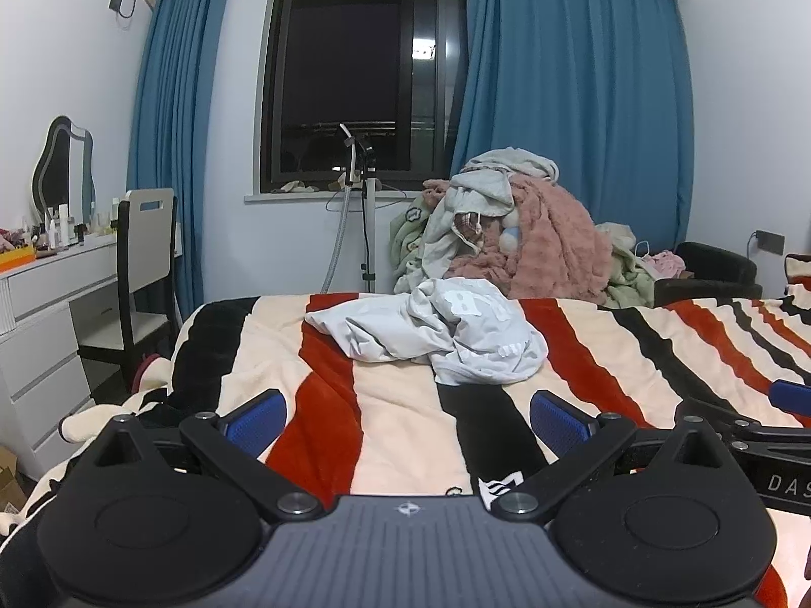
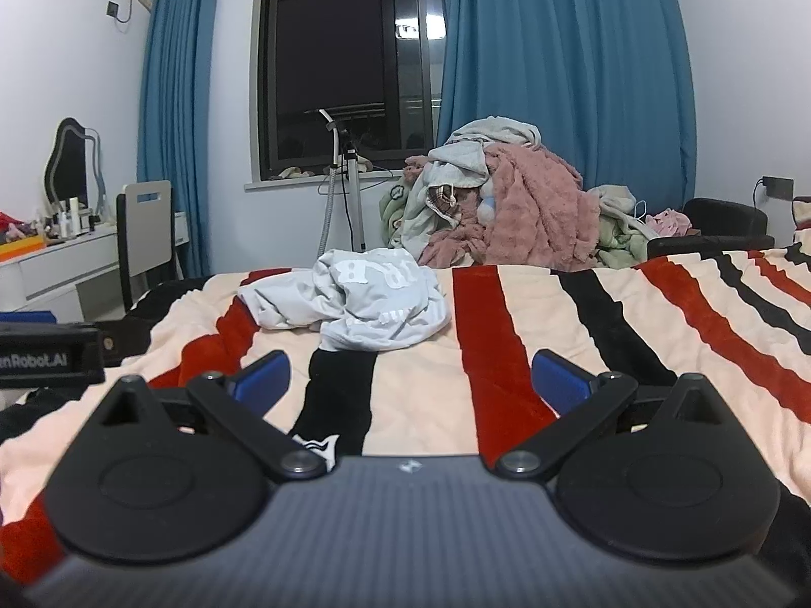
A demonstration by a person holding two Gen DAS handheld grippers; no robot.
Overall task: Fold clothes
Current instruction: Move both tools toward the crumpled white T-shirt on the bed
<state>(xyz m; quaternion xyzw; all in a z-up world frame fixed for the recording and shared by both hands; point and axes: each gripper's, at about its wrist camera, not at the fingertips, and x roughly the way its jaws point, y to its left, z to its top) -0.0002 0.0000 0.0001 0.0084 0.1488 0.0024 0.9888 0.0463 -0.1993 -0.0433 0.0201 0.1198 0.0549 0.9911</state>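
Observation:
A crumpled light grey garment (image 1: 436, 334) with white lettering lies in a heap on the striped bed blanket (image 1: 385, 420). It also shows in the right wrist view (image 2: 355, 304). My left gripper (image 1: 408, 420) is open and empty, low over the blanket, short of the garment. My right gripper (image 2: 410, 380) is open and empty, also short of the garment, which lies ahead and slightly left. The right gripper's edge (image 1: 780, 415) shows at the right of the left wrist view; the left gripper's body (image 2: 50, 354) shows at the left of the right wrist view.
A large pile of pink, grey and green clothes (image 1: 512, 233) stands beyond the bed's far edge. A white dresser (image 1: 45, 314) with a chair (image 1: 144, 263) is at the left. A stand (image 1: 367, 218) is below the window. A dark armchair (image 1: 709, 273) is at the right.

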